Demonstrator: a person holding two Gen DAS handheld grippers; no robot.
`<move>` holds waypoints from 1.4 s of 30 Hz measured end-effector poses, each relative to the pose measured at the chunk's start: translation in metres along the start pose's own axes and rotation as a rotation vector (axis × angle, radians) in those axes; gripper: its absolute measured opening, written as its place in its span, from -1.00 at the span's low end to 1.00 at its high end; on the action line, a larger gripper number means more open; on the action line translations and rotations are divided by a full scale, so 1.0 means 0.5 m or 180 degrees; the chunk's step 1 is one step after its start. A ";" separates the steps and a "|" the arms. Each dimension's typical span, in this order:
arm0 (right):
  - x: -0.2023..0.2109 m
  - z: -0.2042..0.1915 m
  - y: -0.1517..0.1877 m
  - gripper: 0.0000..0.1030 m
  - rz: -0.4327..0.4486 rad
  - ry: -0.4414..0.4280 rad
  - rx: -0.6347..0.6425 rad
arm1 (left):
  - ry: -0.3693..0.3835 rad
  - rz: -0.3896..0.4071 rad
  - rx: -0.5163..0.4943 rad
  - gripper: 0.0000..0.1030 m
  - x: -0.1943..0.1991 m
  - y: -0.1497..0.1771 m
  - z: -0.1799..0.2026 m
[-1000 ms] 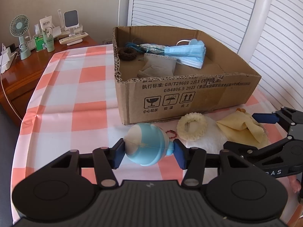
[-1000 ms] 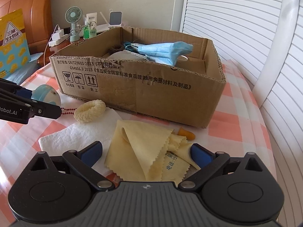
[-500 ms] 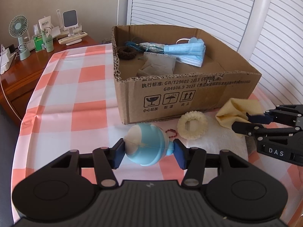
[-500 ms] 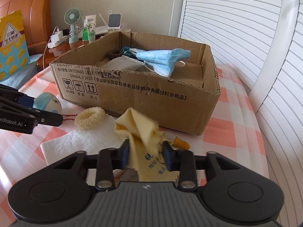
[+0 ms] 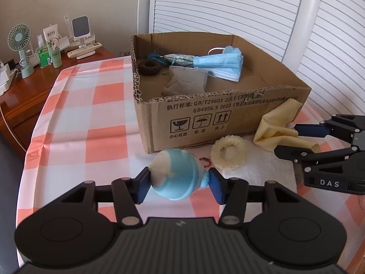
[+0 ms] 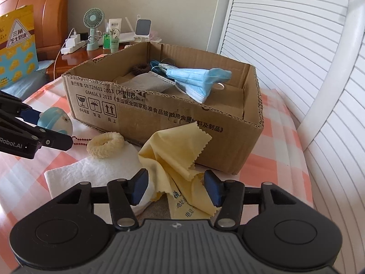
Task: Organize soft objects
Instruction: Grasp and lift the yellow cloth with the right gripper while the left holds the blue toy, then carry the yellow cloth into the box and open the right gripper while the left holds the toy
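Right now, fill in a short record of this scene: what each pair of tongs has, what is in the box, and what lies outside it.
Left tongs: shut on the blue ball toy, in front of the cardboard box
Right tongs: open, yellow cloth loose between them
In box: blue face mask, dark scrunchie, grey cloth
Outside box: cream scrunchie at the edge of the white towel, on the checked tablecloth

Box (image 5: 205, 118) top open; near wall (image 6: 159, 111) blocks low approach.
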State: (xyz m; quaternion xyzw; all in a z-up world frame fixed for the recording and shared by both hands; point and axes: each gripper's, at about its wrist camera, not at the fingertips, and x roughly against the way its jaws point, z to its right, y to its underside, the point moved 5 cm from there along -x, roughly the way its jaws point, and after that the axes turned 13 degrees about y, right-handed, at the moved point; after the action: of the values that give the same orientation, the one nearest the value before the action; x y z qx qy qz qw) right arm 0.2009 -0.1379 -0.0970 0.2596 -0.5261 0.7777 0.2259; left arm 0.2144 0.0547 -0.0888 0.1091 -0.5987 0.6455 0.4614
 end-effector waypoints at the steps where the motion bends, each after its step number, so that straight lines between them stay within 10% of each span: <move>1: -0.004 -0.002 -0.002 0.15 0.0005 0.0004 0.0027 | 0.0002 0.0000 0.0001 0.04 0.000 0.000 0.000; 6: -0.020 -0.022 -0.011 0.12 0.0032 -0.0054 0.0238 | 0.0014 -0.0018 0.0005 0.03 -0.003 0.000 -0.002; 13: -0.009 -0.028 -0.017 -0.79 0.0009 -0.0106 0.0291 | 0.0033 -0.0033 0.0014 0.03 -0.006 -0.003 -0.004; 42: 0.144 0.058 -0.176 -0.80 0.0520 -0.0342 0.0223 | 0.0213 0.0044 -0.0661 0.02 0.163 -0.052 0.066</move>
State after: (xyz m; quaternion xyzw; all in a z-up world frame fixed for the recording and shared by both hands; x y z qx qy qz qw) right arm 0.2056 -0.1291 0.0198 0.2648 -0.5294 0.7964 0.1240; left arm 0.1747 0.0602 -0.0063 0.0349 -0.6474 0.5865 0.4854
